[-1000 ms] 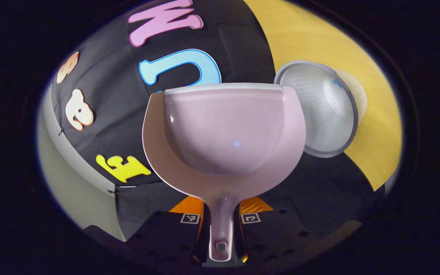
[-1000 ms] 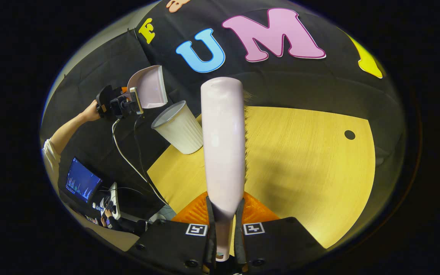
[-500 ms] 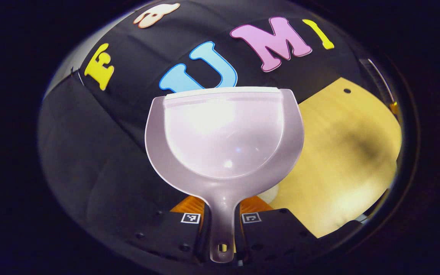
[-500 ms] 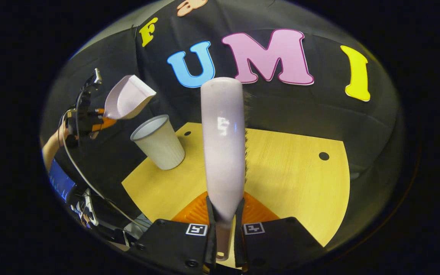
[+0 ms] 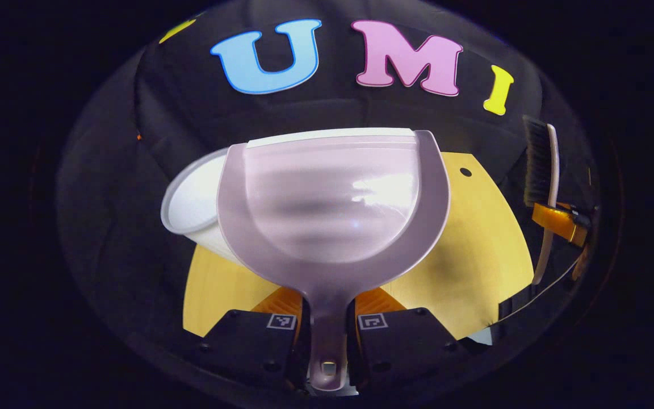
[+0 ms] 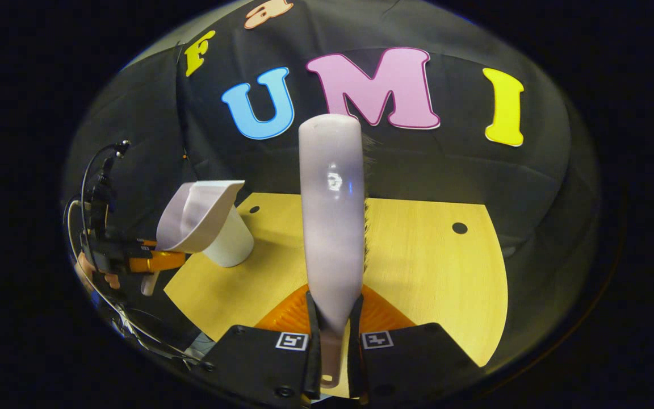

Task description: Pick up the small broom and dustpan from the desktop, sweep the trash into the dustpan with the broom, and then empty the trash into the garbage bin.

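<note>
In the left gripper view my left gripper (image 5: 328, 335) is shut on the handle of the pale pink dustpan (image 5: 332, 210), whose scoop is bare and held level in front of the white garbage bin (image 5: 191, 207). In the right gripper view my right gripper (image 6: 331, 346) is shut on the handle of the small broom (image 6: 331, 216), upright above the yellow desktop (image 6: 429, 267). That view also has the dustpan (image 6: 199, 216) and left gripper (image 6: 151, 261) at left, in front of the bin (image 6: 230, 241). The broom (image 5: 541, 170) and right gripper (image 5: 560, 221) appear at the right of the left gripper view.
The wooden desktop (image 5: 474, 250) has small dark holes near its back corners (image 6: 460, 228). Black cloth walls surround it. Cables hang from the left gripper (image 6: 86, 187).
The left gripper has swung from tipping the dustpan above the bin back to level and lower, in front of the bin. The broom stays held upright; the right view shifted slightly.
</note>
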The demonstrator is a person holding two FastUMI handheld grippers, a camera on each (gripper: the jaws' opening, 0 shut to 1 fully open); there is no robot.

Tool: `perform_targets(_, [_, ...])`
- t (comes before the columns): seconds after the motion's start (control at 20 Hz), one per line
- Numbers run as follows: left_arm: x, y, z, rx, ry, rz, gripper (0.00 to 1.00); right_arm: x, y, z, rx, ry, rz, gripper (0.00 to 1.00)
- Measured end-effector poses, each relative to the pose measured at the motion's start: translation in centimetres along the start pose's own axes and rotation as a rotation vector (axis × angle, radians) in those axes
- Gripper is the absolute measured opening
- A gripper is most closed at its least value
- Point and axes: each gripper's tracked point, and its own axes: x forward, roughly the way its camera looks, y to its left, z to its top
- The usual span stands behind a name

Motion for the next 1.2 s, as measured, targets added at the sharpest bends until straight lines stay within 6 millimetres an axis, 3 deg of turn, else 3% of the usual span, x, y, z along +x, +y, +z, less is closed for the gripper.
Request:
perform_targets(0.2, [3.2,-0.9,-3.6,0.010,0.124,0.020,0.23,1.4,-0.8,-3.9,0.006,0.133,-0.057,0.20])
perform_targets(0.45, [8.2,-2.8,-6.5,0.045,0.270,-0.003,0.23,5.6,-0.3,-11.7,0.107,0.422,-0.068,0.20])
perform_targets(0.65, [11.8,-3.1,-7.5,0.048,0.393,-0.021,0.23,9.3,0.0,-16.4,0.110,0.607,-0.113,0.20])
perform_targets(0.7, [12.6,-3.0,-6.8,0.049,0.412,-0.019,0.23,10.2,0.0,-17.8,0.125,0.639,-0.120,0.20])
perform_targets(0.9, [13.7,-4.2,-6.9,0.072,0.445,0.011,0.25,12.4,-1.9,-21.2,0.132,0.735,-0.179,0.20])
perform_targets(1.1, [13.9,-4.9,-7.5,-0.003,0.482,-0.015,0.23,13.5,-2.5,-22.8,0.176,0.768,-0.218,0.20])
perform_targets(1.2, [14.1,-4.5,-7.4,0.041,0.479,0.010,0.24,13.6,-2.8,-23.2,0.166,0.782,-0.226,0.20])
